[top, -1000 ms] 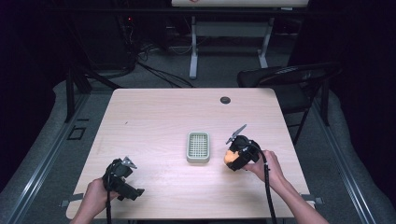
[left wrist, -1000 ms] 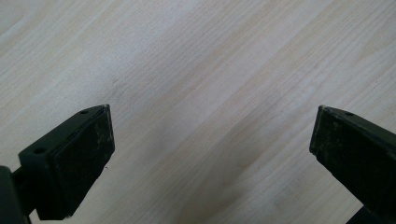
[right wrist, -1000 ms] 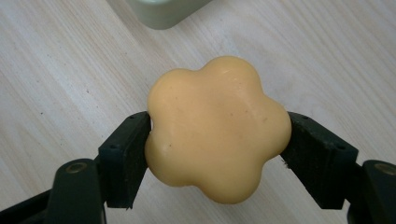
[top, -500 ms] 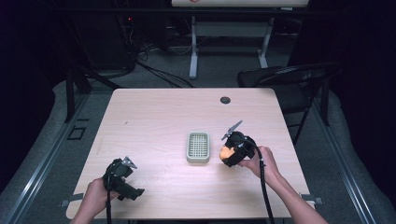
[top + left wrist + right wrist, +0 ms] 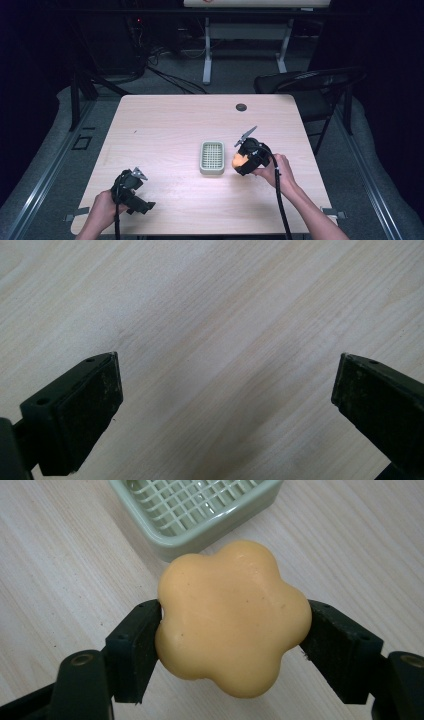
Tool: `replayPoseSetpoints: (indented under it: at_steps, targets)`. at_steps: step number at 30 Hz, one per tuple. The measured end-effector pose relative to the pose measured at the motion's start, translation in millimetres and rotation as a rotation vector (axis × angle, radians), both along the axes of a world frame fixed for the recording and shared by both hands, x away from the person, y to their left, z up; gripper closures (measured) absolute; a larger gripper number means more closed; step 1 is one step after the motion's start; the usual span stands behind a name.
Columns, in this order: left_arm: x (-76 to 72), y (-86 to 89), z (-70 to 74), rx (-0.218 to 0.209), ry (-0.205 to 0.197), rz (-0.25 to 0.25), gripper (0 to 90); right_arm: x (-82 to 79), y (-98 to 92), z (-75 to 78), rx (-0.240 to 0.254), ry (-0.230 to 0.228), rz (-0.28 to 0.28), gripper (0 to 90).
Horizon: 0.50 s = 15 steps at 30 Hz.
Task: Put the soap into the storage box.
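Over pale desk [image 5: 165, 125]: keep right claw [image 5: 232, 625] clamped on flower-shaped soap [image 5: 232, 617], centre above green soap dish [image 5: 212, 157], lower level; left claw [image 5: 225, 405] open, idle.

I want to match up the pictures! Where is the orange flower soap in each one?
High view: flower soap right of centre, in the right gripper, beside the green soap dish.
Left gripper view: bare table between open jaws.
Right gripper view: soap in the centre, clamped.
Shared landmark: the dish.
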State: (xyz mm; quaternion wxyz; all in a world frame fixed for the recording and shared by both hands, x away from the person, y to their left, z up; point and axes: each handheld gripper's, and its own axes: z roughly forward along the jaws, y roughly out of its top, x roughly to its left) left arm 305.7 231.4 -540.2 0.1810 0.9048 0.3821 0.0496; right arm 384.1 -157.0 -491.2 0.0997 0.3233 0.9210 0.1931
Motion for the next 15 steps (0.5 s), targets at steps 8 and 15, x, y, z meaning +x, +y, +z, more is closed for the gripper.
replayPoseSetpoints:
  at_steps: [8, 15]
  targets:
    - [0.1, 0.1, -0.3, -0.003, -0.001, 0.001, 0.2, 4.2, 4.7, 2.7, 0.004, -0.007, 0.002, 26.4]
    - [-0.3, 0.5, -0.3, 0.000, 0.002, 0.001, 0.2, 7.0, 9.7, 4.6, 0.004, -0.011, 0.009, 26.4]
